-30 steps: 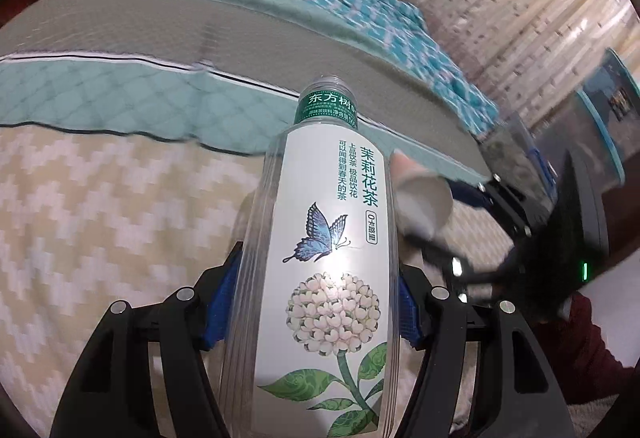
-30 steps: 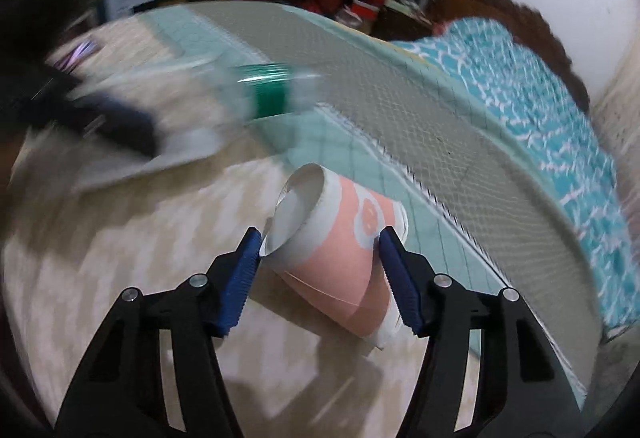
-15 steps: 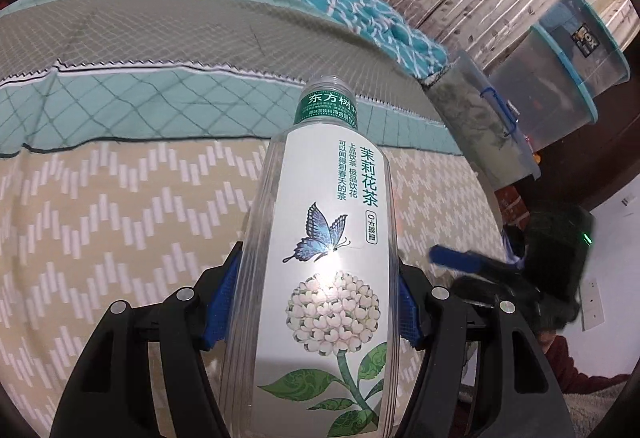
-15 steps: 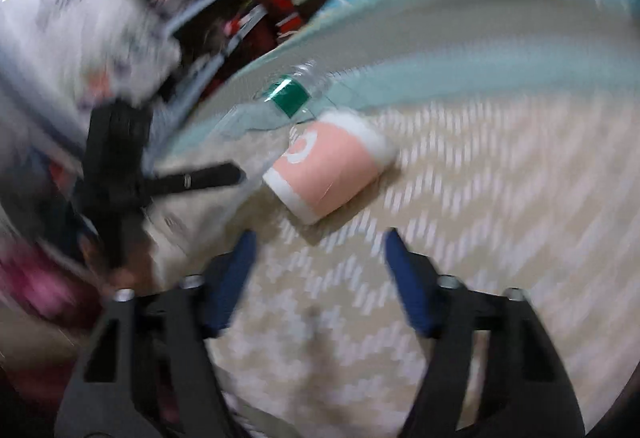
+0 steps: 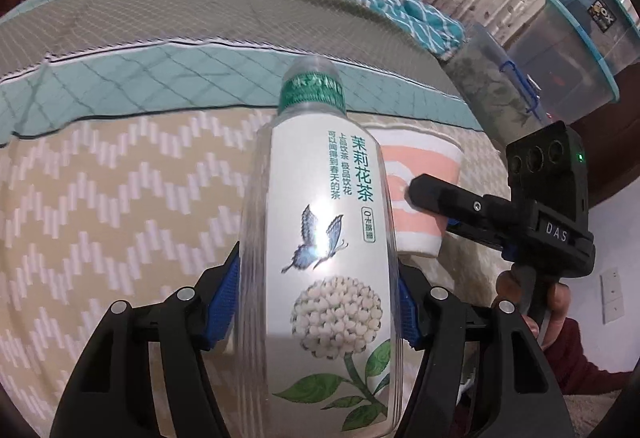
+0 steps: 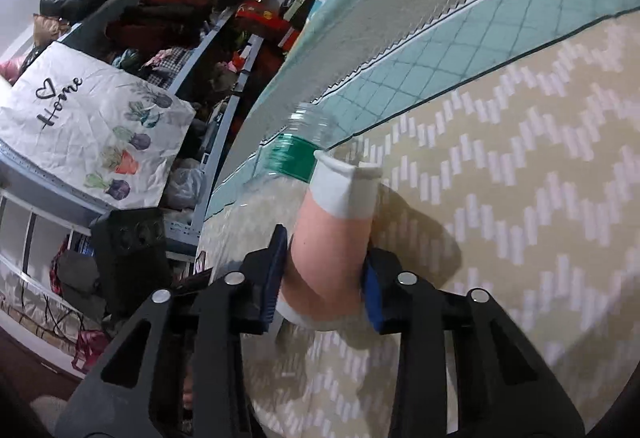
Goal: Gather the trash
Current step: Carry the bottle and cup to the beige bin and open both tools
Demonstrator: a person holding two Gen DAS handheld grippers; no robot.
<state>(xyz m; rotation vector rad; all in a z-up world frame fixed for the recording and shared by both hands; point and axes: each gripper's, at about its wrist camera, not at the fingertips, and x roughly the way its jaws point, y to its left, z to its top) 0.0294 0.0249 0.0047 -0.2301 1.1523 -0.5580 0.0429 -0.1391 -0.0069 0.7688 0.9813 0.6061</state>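
The left gripper [image 5: 318, 314] is clamped on a clear tea bottle [image 5: 320, 258], its green neck band pointing far, held above the zigzag bedspread [image 5: 120, 197]. The right gripper [image 6: 322, 284] is clamped on a pink paper cup [image 6: 332, 238], which sits just right of the bottle. Beyond both, a teal quilted band [image 5: 140, 77] crosses the bed; stacked storage bins [image 5: 580, 49] stand at far right.
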